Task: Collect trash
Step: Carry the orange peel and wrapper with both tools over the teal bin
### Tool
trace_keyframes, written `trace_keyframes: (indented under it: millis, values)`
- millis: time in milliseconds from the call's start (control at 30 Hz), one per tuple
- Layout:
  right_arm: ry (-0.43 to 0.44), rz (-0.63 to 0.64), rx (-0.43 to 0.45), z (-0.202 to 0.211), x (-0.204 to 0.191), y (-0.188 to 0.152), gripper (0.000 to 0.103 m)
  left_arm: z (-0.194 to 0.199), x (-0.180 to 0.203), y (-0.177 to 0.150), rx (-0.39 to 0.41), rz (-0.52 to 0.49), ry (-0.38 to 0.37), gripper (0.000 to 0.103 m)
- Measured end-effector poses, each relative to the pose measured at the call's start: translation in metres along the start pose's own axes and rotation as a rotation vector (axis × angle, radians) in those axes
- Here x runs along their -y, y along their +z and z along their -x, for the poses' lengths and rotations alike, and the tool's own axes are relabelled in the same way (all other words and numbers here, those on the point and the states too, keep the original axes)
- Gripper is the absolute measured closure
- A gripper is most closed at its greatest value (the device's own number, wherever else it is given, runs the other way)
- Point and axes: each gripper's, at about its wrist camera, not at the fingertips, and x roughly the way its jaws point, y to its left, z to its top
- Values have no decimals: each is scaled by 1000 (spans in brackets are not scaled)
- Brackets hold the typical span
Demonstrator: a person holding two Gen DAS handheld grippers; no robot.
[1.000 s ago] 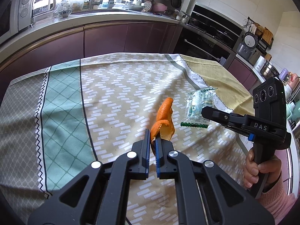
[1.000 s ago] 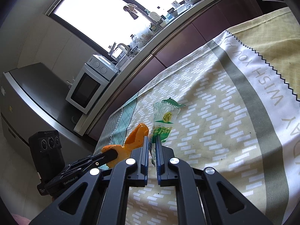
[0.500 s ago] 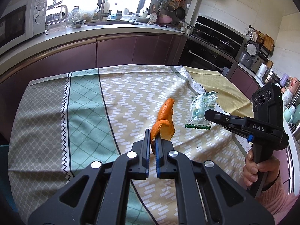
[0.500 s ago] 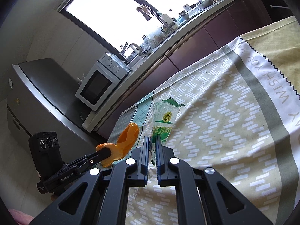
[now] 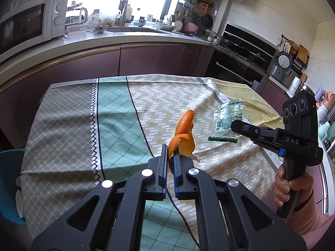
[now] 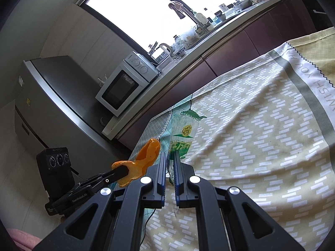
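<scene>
A curled strip of orange peel [image 5: 183, 133] stands up from my left gripper [image 5: 170, 156], which is shut on its lower end above the patterned tablecloth [image 5: 83, 138]. In the right wrist view the same peel [image 6: 144, 161] shows at the lower left in the left gripper [image 6: 120, 170]. My right gripper [image 6: 170, 161] is shut on the bottom edge of a clear plastic wrapper with green print [image 6: 184, 133], held off the cloth. From the left wrist view the wrapper [image 5: 227, 118] hangs at the tip of the right gripper [image 5: 235, 125], held by a hand [image 5: 293, 186] in a pink sleeve.
The tablecloth [image 6: 261, 136] covers a table that ends short of a purple-fronted counter [image 5: 136, 58]. A microwave [image 5: 27, 25] and a sink stand on the counter, an oven [image 5: 236, 67] at the right. A blue chair [image 5: 10, 179] sits off the table's left edge, a fridge [image 6: 54, 104] beyond.
Both grippers have pulled back and risen with their loads. More of the table's far edge, the counter and the microwave have come into view. Neither grip has changed.
</scene>
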Motion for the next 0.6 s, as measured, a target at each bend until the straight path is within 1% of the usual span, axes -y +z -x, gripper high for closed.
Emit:
trace_keyframes:
  millis: [600]
  values:
    - [69, 51, -26, -16, -36, -11, 97, 55, -25, -15, 57, 36, 53, 98]
